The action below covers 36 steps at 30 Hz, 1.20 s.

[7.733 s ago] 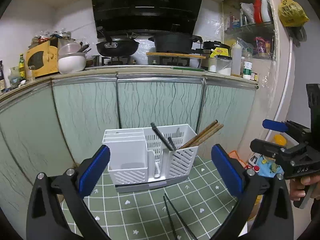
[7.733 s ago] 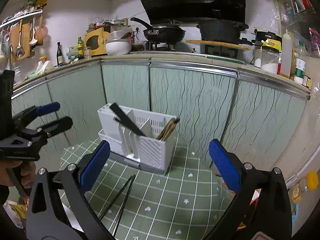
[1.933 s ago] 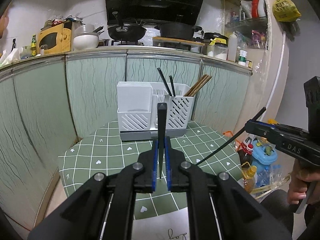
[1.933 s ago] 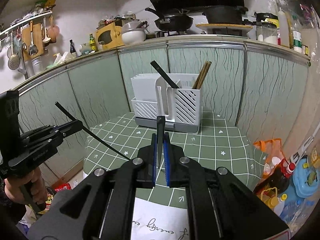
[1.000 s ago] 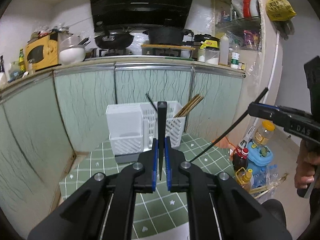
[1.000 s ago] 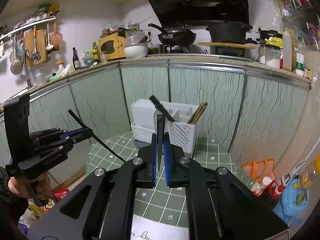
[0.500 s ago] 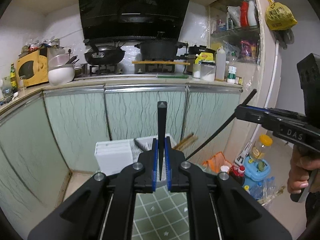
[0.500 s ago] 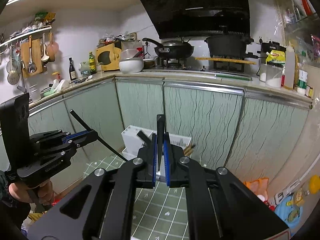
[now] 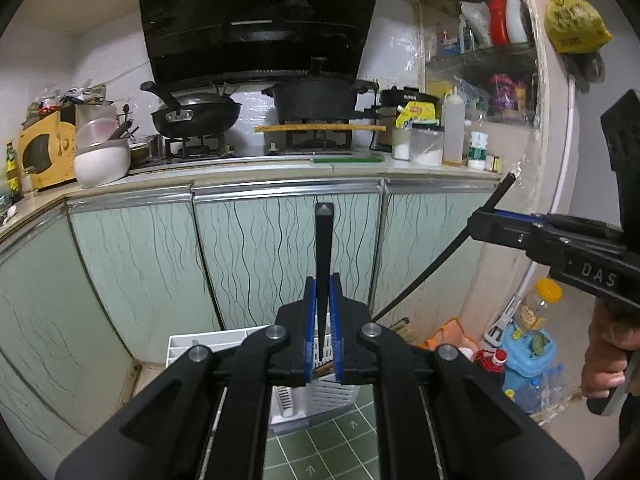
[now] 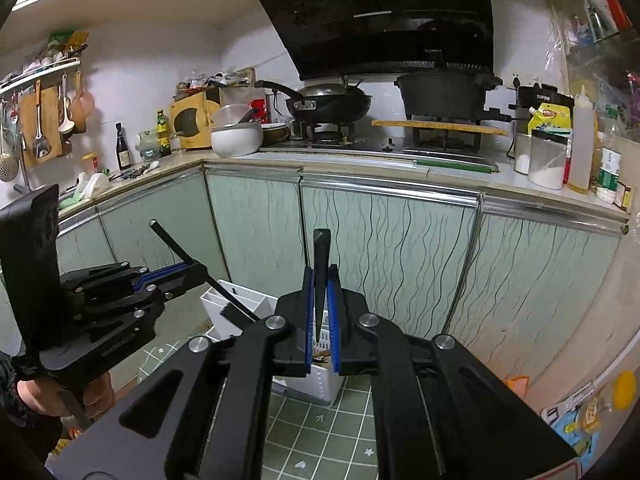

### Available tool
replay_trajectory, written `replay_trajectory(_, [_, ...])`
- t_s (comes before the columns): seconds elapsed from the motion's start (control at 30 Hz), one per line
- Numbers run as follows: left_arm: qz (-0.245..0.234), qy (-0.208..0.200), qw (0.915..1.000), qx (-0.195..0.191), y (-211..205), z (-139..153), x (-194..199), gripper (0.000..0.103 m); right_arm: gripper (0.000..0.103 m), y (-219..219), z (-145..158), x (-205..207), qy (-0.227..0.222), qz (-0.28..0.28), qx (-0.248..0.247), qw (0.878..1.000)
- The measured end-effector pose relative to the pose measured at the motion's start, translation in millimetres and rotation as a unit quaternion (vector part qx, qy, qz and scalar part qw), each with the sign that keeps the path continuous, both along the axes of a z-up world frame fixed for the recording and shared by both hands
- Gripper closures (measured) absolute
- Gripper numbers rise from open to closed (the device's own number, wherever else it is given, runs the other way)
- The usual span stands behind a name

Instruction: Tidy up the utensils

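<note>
Black chopstick, left (image 9: 323, 256): clamped upright between the blue pads (image 9: 308, 320) of the left gripper (image 9: 322, 324).
Black chopstick, right (image 10: 321, 264): clamped upright between the closed pads of the right gripper (image 10: 320, 320).
Utensil holder (image 9: 208, 342): white plastic, on the green tiled tabletop (image 9: 320, 448), below and just beyond both grippers, largely hidden by them.
Holder contents: wooden chopsticks (image 9: 400, 324) lean in its right compartment.
Background: green cabinet doors (image 9: 260, 256).
</note>
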<state>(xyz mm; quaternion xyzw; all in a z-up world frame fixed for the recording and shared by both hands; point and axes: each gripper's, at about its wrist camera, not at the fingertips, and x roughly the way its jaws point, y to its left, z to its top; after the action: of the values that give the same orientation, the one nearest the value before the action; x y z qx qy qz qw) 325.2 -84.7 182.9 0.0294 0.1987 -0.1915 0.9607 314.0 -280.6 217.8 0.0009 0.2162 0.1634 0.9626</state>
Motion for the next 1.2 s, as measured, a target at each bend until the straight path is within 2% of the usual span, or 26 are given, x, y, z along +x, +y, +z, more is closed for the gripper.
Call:
replay_trajectory(0.3, [0.005,0.025,0.9997,0.007,-6.4,-36.0,41.9,0.097,0.097,0.1,-39.8,45.2,0.031,0.006,-0.001,0.999])
replay_trajectory(0.4, [0.015,0.028,0.9992,0.025,-6.6,-47.0,50.0,0.095,0.096,3.1,-56.6,58.7,0.052,0.004,-0.002,0.999])
replay_trajectory(0.43, [0.024,0.029,0.9988,0.033,-6.3,-50.1,52.0,0.075,0.090,2.7,-62.0,62.8,0.057,-0.002,-0.001,0.998])
replay_trajectory(0.47, [0.033,0.028,0.9984,0.036,-5.0,-51.7,51.4,0.035,0.061,1.9,-66.5,65.6,0.061,-0.007,-0.002,0.998])
replay_trajectory(0.5, [0.045,0.020,0.9981,0.037,-2.6,-52.2,49.2,0.019,0.032,1.4,-69.2,65.9,0.060,-0.009,-0.001,0.998])
replay_trajectory(0.53, [0.059,0.001,0.9977,0.034,2.8,-51.4,43.3,0.009,0.026,0.5,-71.4,63.6,0.050,-0.014,-0.004,0.999])
replay_trajectory(0.57, [0.058,-0.009,0.9978,0.031,6.7,-50.6,38.4,0.009,0.025,0.1,-72.5,59.8,0.040,-0.023,-0.012,0.999])
replay_trajectory(0.67, [0.055,0.002,0.9980,0.031,14.6,-50.0,31.3,0.008,0.008,-6.4,-75.4,49.7,0.035,-0.030,-0.011,0.999])
replay_trajectory(0.73, [0.050,0.009,0.9984,0.025,19.9,-50.0,25.4,0.005,0.008,-9.3,-75.3,42.1,0.029,-0.036,-0.011,0.999])
replay_trajectory(1.2, [0.058,0.016,0.9981,0.010,49.5,-48.6,-37.4,0.005,0.008,5.6,-81.8,-27.9,0.030,-0.018,-0.037,0.999])
